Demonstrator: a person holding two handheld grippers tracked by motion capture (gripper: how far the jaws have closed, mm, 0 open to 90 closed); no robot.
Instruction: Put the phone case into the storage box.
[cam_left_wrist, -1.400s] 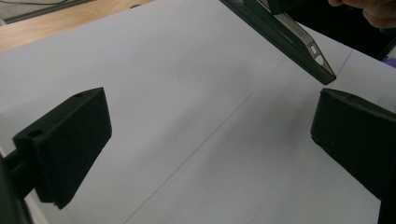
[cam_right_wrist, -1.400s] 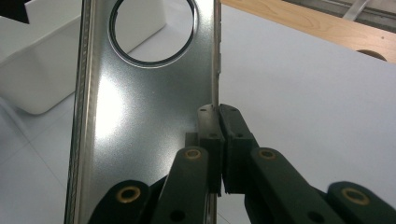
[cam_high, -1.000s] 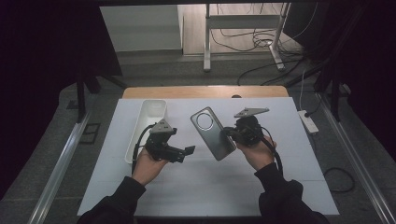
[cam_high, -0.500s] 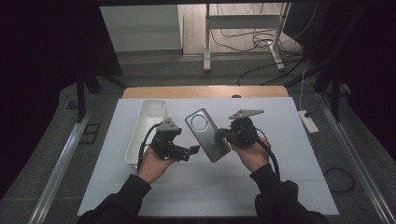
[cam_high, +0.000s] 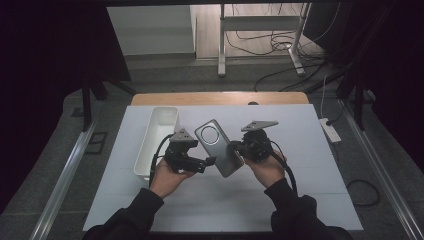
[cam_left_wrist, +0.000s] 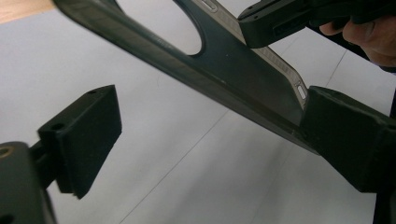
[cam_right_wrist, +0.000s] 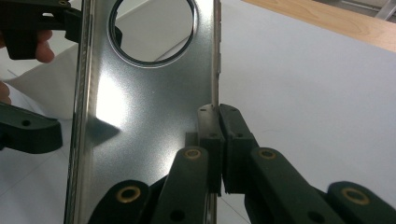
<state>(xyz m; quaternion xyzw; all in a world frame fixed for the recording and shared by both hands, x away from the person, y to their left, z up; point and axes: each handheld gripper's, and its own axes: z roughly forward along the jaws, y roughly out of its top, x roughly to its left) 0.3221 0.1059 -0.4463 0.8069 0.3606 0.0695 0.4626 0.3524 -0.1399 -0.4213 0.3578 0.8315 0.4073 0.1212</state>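
The grey phone case (cam_high: 220, 147) is held up in the air above the white table (cam_high: 310, 150), between the two hands, and it is tilted. It has a big round hole near its upper end. Through this hole the white table surface is visible in the right gripper view (cam_right_wrist: 152, 32).

The right gripper (cam_high: 239, 146) grasps the case at its long side edge. In the right gripper view its two black jaws are pressed tightly together on the thin side wall of the case, one jaw on the inner face and one on the outer face.

The left gripper (cam_high: 209, 161) is at the opposite side of the case, near its lower part. Its jaws have just been closing a little, but they are wide apart and do not clamp the case. In the left gripper view the case (cam_left_wrist: 233, 70) crosses between the jaws as a diagonal: its edge touches the jaw at the right side of that view, or is just beside it, while the other jaw stands well apart from the case.

A white tray (cam_high: 157, 135) lies on the table, just beside the left hand (cam_high: 167, 177). Behind the white surface there is a wooden edge of the table (cam_high: 220, 98).
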